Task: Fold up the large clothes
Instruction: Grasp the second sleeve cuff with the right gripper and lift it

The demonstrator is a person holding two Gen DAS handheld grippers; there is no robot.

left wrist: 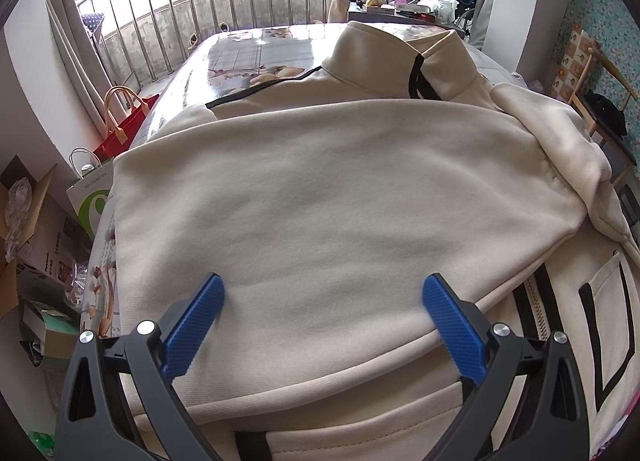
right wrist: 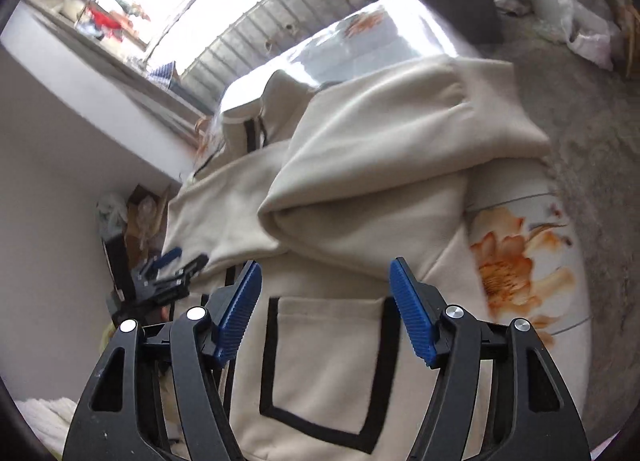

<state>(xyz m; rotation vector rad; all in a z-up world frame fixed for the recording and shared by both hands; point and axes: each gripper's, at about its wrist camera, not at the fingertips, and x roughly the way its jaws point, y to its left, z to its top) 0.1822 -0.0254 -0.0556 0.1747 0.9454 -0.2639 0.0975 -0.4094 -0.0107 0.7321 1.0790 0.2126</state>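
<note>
Cream jacket (left wrist: 320,189) lies sleeves-folded on the table (left wrist: 248,49). Left gripper (left wrist: 322,301) and right gripper (right wrist: 325,285) hover, jaws apart, holding nothing. Risk: right sleeve (right wrist: 380,165) sits bunched and may slide off the edge.

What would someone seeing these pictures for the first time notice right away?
A big cream jacket with black trim fills both views, spread over a flower-printed table, its sleeve folded across the body. Both blue-padded grippers stand open and empty: the left gripper over the folded sleeve, the right gripper above a black-edged pocket. Behind, a bright railed window catches the eye.
</note>
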